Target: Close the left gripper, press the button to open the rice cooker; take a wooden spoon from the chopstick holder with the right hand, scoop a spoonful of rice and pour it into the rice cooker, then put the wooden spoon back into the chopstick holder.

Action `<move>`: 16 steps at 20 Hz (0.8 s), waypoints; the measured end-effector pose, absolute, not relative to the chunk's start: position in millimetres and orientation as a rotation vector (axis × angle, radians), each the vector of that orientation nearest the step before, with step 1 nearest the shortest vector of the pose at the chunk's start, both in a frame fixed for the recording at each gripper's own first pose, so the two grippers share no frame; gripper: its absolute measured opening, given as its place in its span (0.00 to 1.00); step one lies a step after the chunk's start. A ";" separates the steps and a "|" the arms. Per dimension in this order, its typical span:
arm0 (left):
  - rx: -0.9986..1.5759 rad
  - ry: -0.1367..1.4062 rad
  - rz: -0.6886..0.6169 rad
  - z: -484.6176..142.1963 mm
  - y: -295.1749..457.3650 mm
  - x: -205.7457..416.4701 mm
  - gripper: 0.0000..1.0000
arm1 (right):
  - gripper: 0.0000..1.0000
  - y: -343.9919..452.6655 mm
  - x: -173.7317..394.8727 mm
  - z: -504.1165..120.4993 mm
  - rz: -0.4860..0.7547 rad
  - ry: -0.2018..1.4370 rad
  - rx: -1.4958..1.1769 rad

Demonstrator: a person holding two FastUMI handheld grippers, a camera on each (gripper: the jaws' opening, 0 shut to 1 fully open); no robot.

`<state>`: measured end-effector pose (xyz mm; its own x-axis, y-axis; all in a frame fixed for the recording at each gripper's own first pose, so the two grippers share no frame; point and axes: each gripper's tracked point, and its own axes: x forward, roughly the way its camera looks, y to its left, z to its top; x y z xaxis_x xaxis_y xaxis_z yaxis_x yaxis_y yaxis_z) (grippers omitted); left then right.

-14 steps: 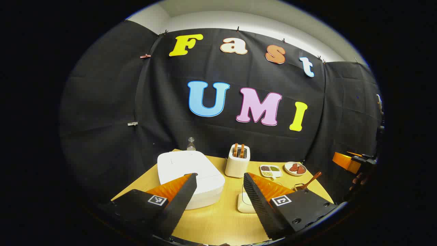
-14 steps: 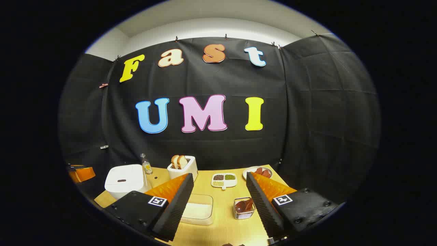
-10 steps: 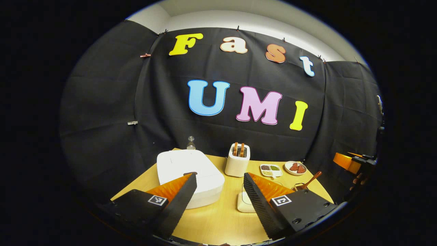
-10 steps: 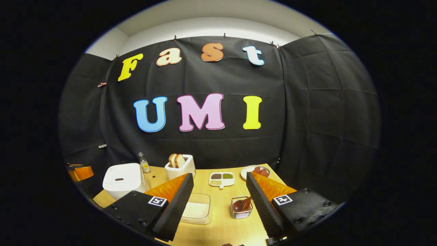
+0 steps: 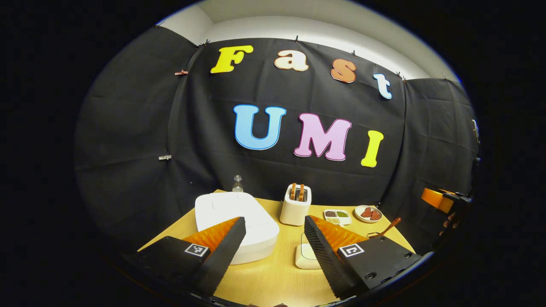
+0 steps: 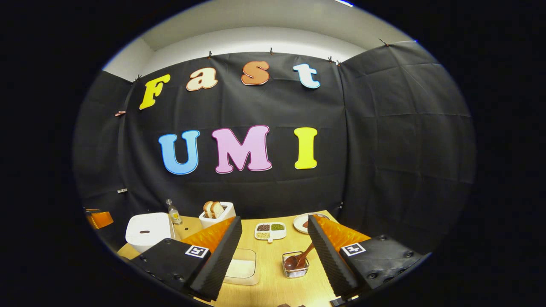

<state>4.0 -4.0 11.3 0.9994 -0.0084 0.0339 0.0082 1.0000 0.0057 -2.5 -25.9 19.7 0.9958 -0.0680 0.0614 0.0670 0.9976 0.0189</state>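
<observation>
White and lidded, the rice cooker (image 5: 236, 226) sat shut before us; our left gripper (image 5: 273, 238) hung spread, apart from it, needing closing before pressing. Right of the cooker, our right gripper (image 6: 275, 245) gaped above the wooden spoon (image 6: 298, 259).

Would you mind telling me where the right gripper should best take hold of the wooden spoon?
Probably on the bare handle of the wooden spoon, coming down from above with the right gripper open. The bowl sits down in the chopstick holder, while the handle leans up and out over its rim.
</observation>
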 end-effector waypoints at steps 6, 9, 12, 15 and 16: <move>0.017 -0.026 -0.008 15.2 -0.9 15.2 0.95 | 0.93 -36.7 -4.5 15.4 -0.087 -0.056 0.019; 0.021 -0.024 -0.013 20.2 -3.4 21.7 0.95 | 0.96 -41.3 -6.6 13.4 -0.093 -0.050 0.022; 0.041 -0.021 -0.014 23.1 -4.4 28.0 0.95 | 0.96 -43.3 -4.7 10.2 -0.090 -0.036 0.008; 0.033 -0.016 -0.022 29.8 -10.1 33.2 0.95 | 0.96 -47.0 -2.0 12.4 -0.091 -0.034 0.003; 0.025 -0.015 -0.027 32.1 -11.2 35.1 0.95 | 0.96 -48.3 -0.8 13.0 -0.092 -0.034 0.005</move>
<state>35.1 -11.2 32.1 0.9995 -0.0269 0.0143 0.0265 0.9993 0.0247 -0.8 -48.3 13.0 0.9952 -0.0919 0.0342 0.0917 0.9958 0.0061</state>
